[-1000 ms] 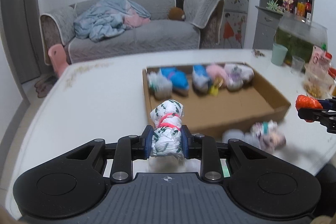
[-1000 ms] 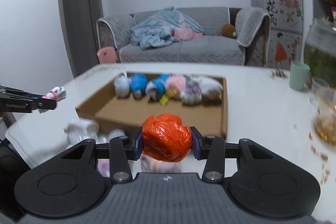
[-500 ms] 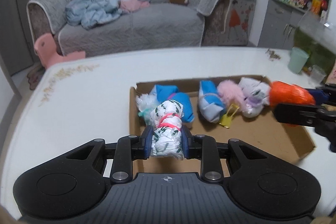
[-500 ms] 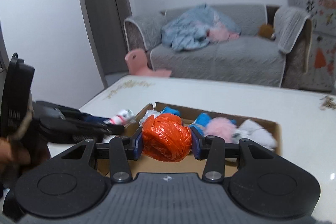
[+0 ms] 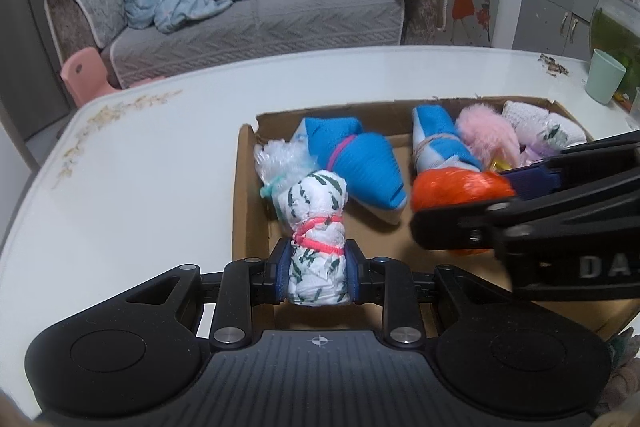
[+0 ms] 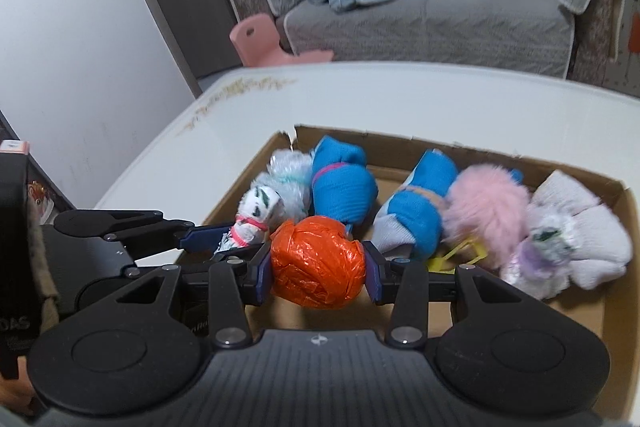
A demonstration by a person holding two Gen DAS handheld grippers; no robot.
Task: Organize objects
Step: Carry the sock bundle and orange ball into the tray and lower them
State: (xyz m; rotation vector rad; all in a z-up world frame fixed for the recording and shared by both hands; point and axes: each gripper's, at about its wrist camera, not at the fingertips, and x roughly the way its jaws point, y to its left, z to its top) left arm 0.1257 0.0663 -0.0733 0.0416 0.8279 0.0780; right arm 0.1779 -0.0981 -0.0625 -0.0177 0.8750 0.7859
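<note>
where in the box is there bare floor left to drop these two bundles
The cardboard box floor is bare along its near side, in front of the row. The far wall is crowded: blue rolls, pink fluffy bundle, white bundles packed together.

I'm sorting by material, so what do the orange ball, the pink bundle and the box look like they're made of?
Orange ball: thin plastic film, probably a bag; it is glossy and crinkled with shiny creases.
Pink bundle: fuzzy fabric, maybe plush or faux fur; matte, with soft hairy edges.
Box: plain brown cardboard, matte, with a rough torn rim.
</note>
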